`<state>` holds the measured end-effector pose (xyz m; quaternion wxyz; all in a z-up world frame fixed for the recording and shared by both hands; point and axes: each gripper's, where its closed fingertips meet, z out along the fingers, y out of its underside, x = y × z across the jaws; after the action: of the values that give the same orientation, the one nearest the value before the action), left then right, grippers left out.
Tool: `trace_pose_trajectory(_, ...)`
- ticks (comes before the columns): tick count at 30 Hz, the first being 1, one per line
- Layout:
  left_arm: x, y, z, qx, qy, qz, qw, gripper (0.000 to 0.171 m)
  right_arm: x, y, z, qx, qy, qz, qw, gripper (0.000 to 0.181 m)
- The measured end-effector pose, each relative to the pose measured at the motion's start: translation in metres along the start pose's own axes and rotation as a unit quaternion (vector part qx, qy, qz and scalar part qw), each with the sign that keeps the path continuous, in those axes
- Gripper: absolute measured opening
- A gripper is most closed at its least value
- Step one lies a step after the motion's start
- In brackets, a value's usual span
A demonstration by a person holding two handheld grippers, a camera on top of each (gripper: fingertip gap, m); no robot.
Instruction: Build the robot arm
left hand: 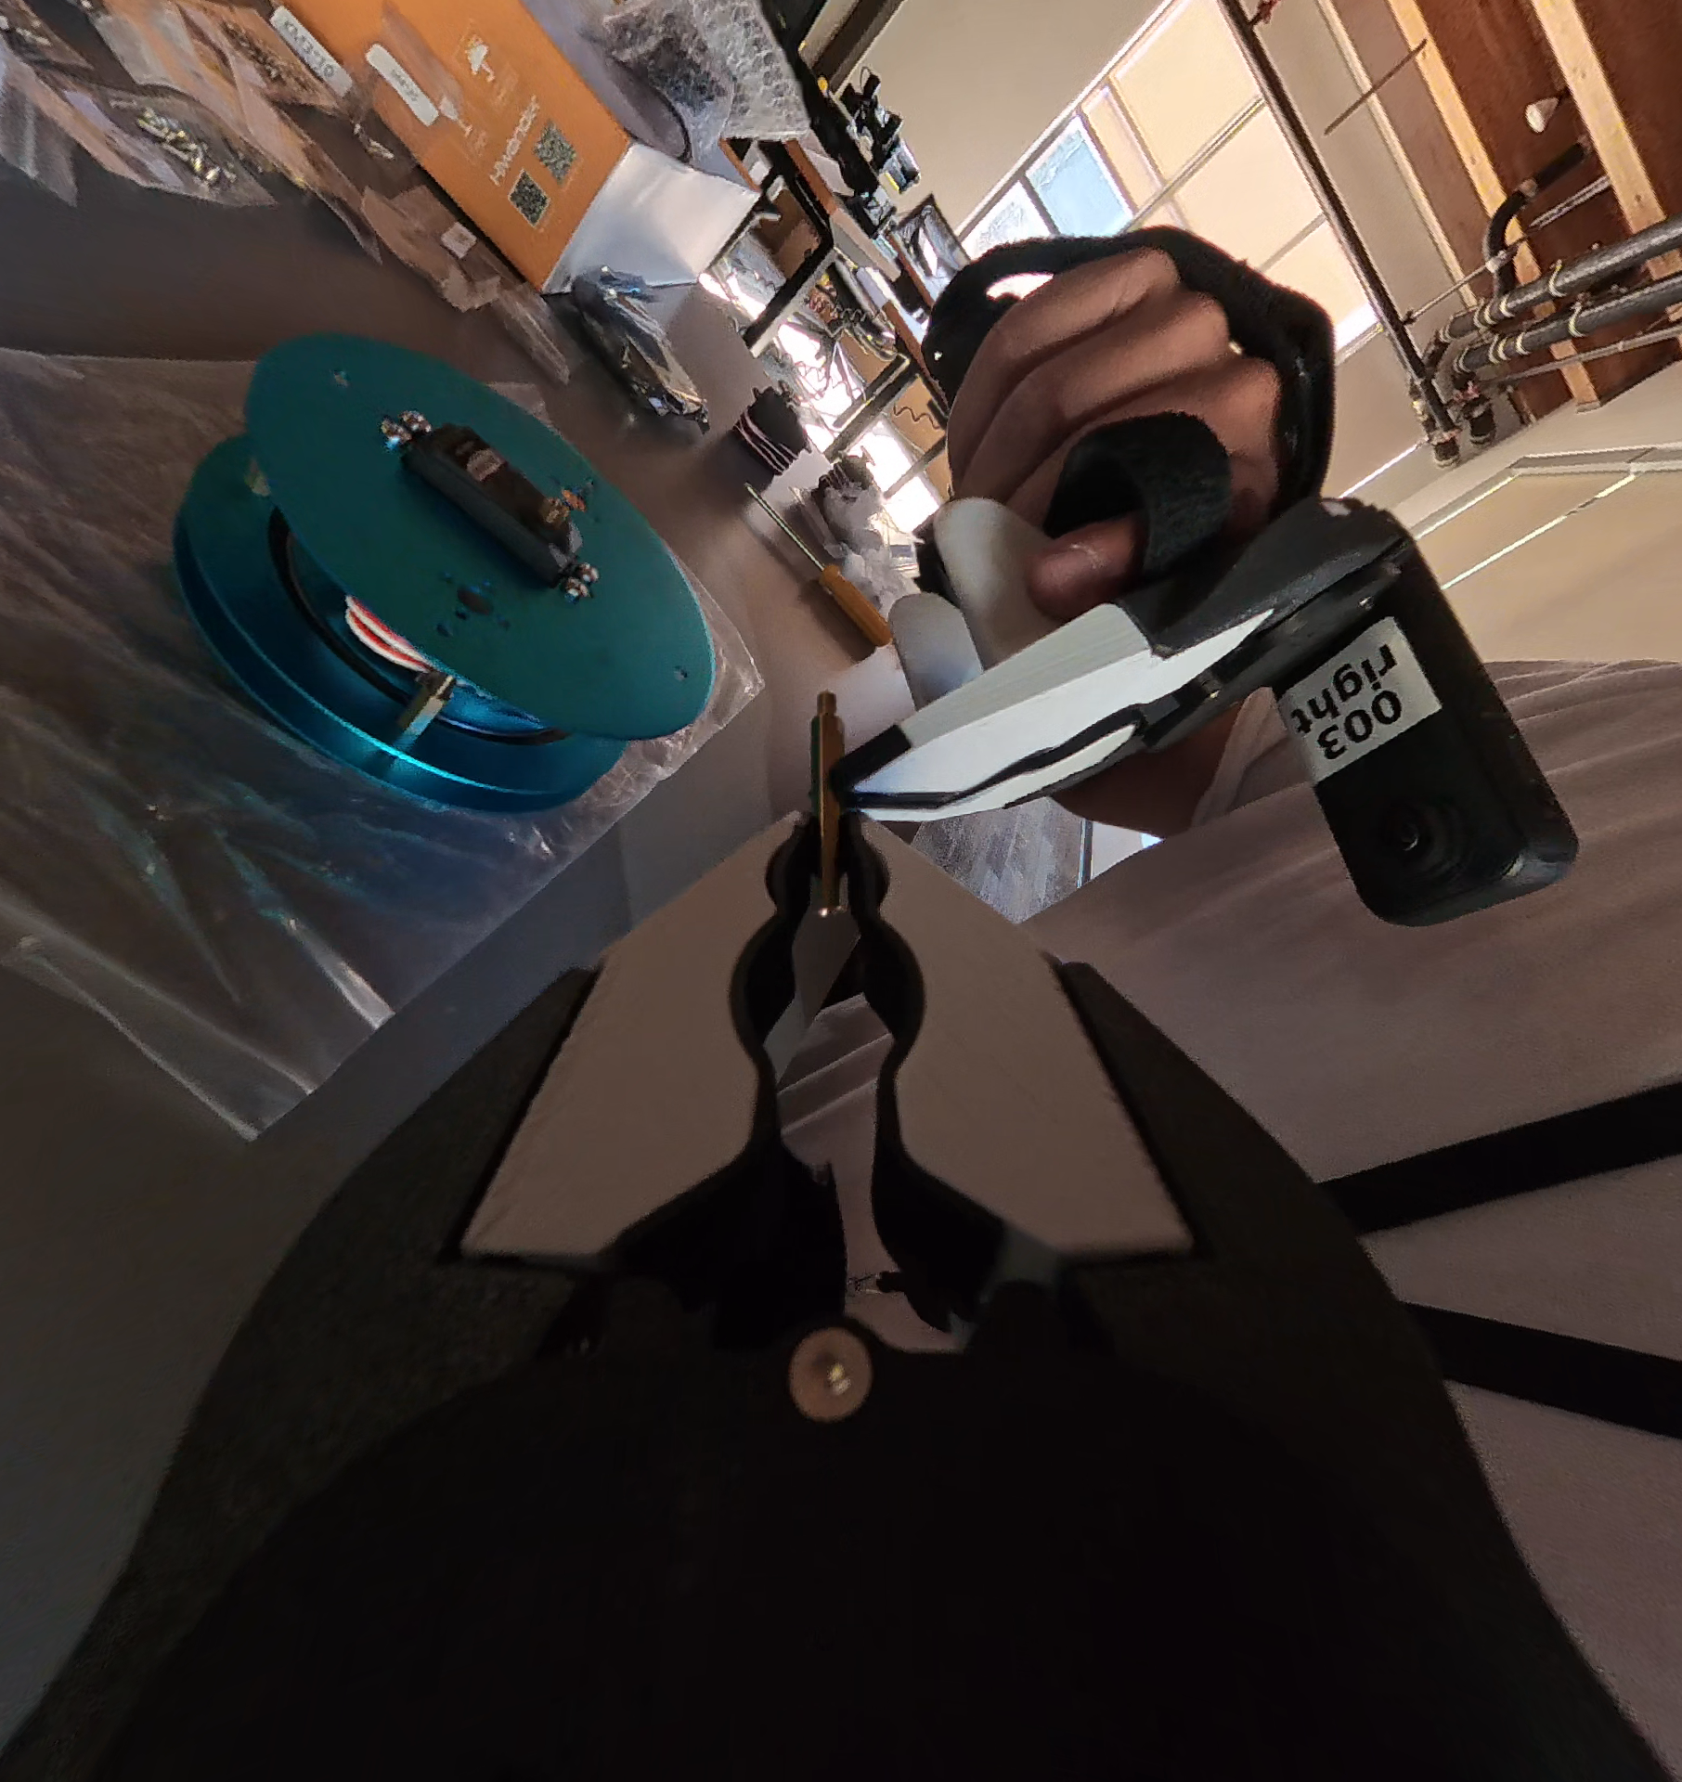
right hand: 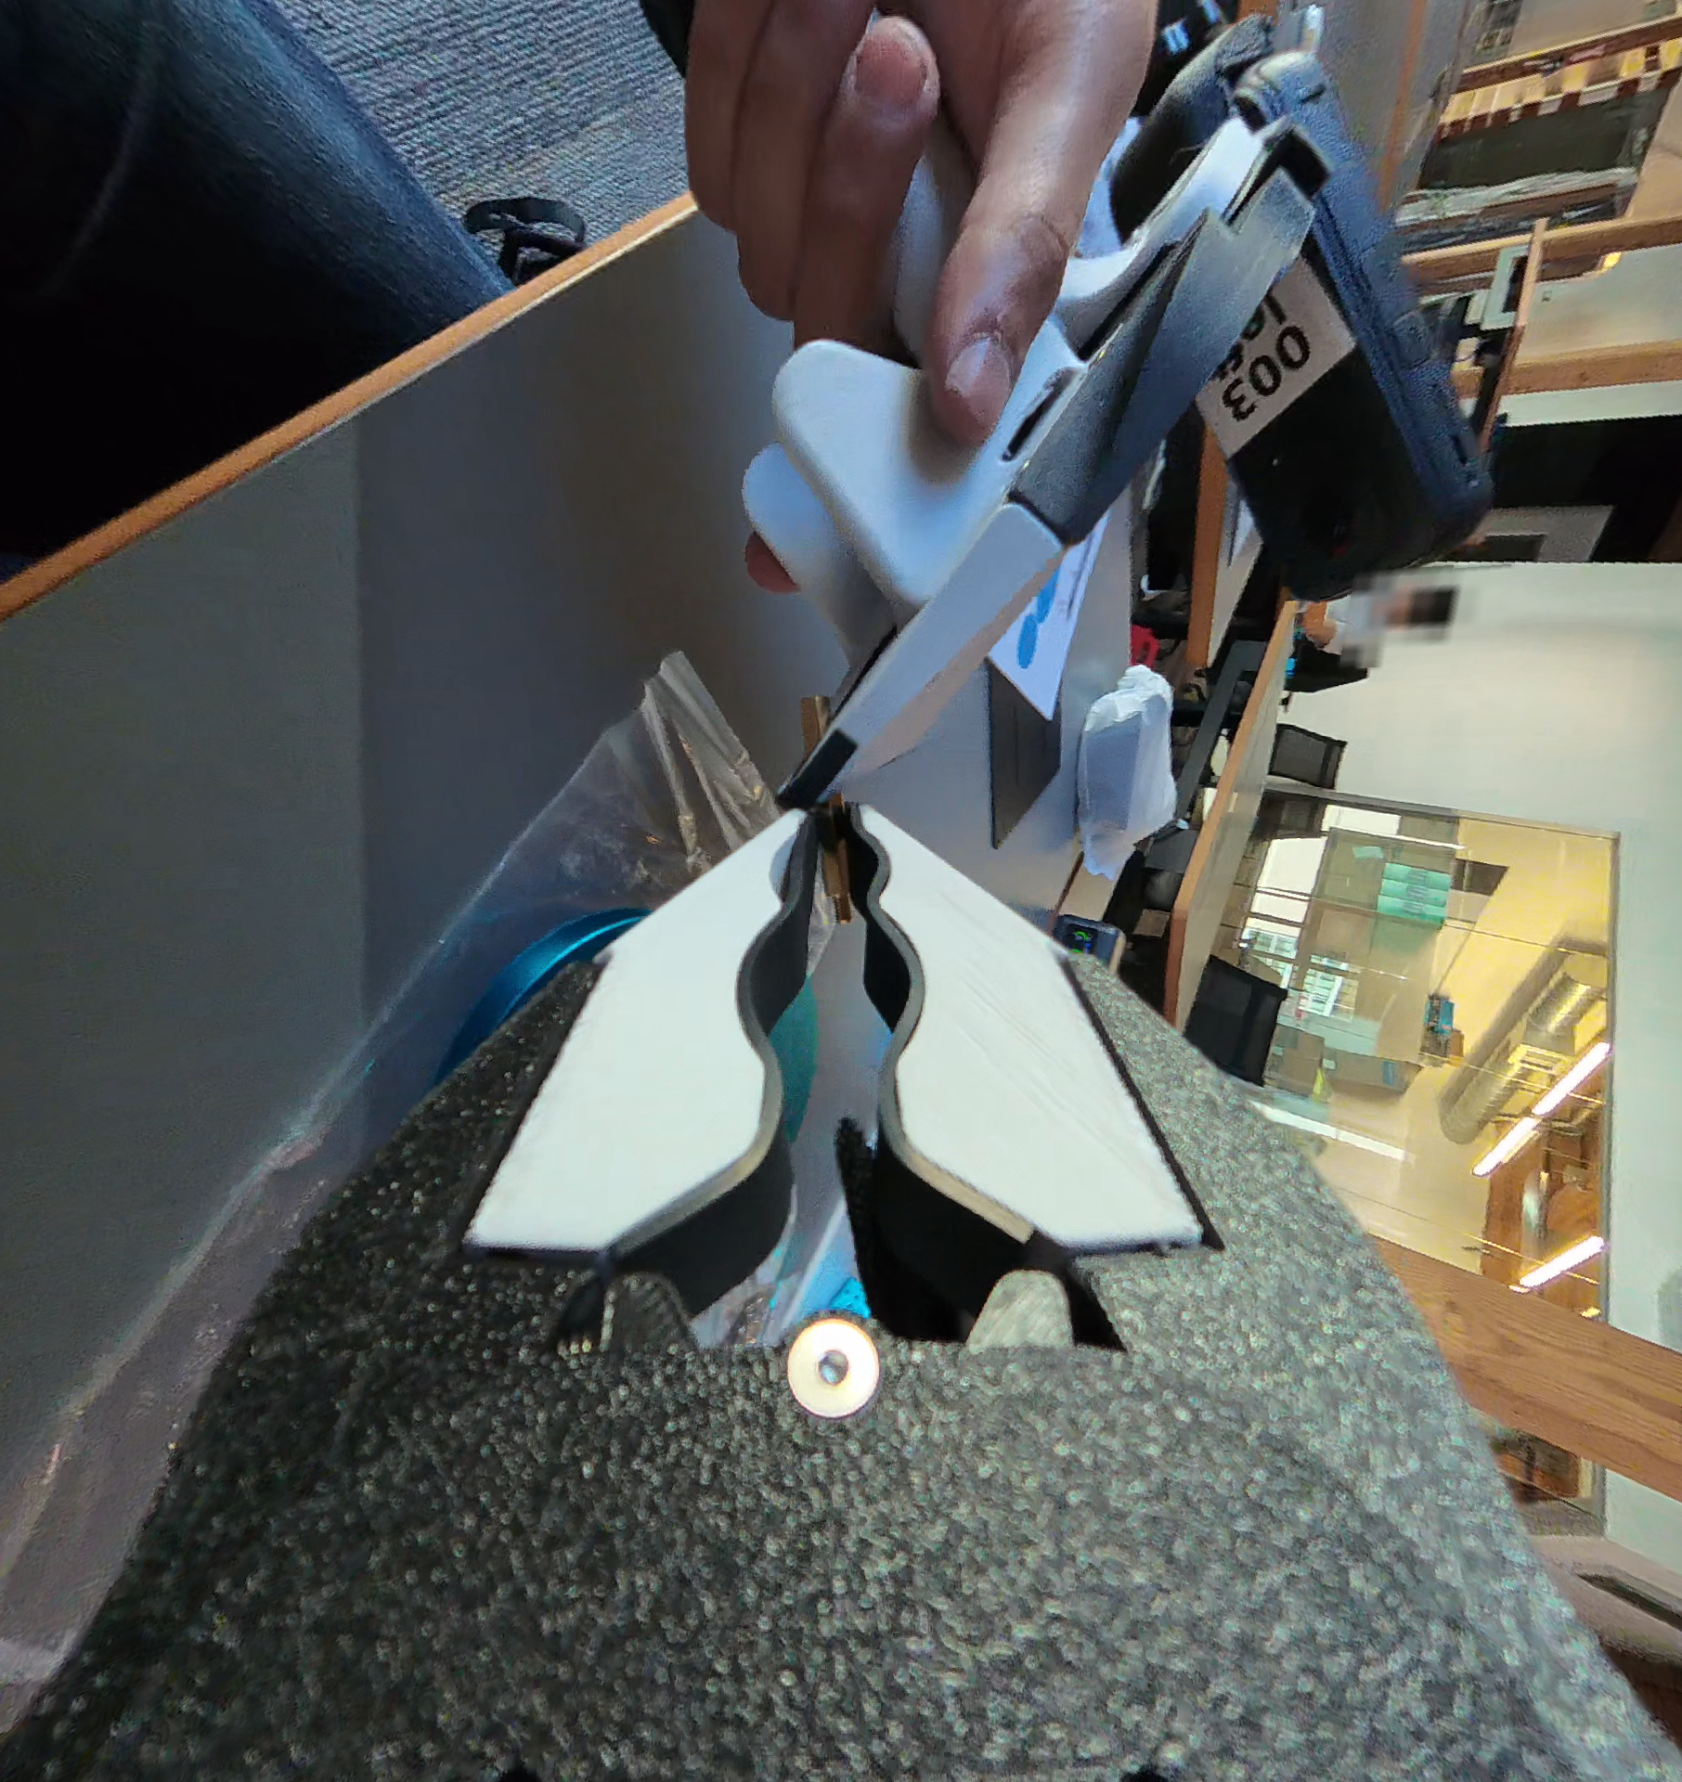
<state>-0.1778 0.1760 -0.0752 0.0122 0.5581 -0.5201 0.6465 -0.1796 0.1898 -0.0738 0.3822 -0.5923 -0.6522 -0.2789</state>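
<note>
I've got both grippers on one small brass pin (left hand: 827,820), held in the air. Left gripper (left hand: 829,849) pinches its lower end at the tips; right gripper (left hand: 852,786), w/ a hand (left hand: 1098,434) around it, is clamped on the pin just above. Blue round disc assembly (left hand: 451,579) sits apart on the table (left hand: 95,1205), on a plastic bag (left hand: 143,868).

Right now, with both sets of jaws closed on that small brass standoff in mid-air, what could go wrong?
1. The thin brass hex standoff is pinched only at the very tips of the left gripper and right gripper; a slight twist could flick it loose.
2. Dropped, it might roll across the grey table or into the crinkled clear plastic bag under the teal round metal plate assembly, hard to spot.
3. Opposing pulls could bend or cock the standoff.
</note>
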Motion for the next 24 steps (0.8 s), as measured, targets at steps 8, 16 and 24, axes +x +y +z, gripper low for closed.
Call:
trace_pose_trajectory(8,-0.028,0.007,-0.01,0.047,-0.031,0.016,0.998,0.004,-0.008,0.013,0.005,0.026,-0.053,0.264,0.963,0.031)
trace_pose_trajectory(16,-0.02,0.006,-0.022,0.117,-0.08,0.177,0.974,0.005,-0.011,0.014,0.016,0.089,-0.075,0.637,0.762,0.037)
trace_pose_trajectory(24,-0.014,0.012,-0.029,0.131,-0.122,0.284,0.942,0.005,-0.008,-0.024,0.022,0.182,-0.148,0.699,0.676,0.001)
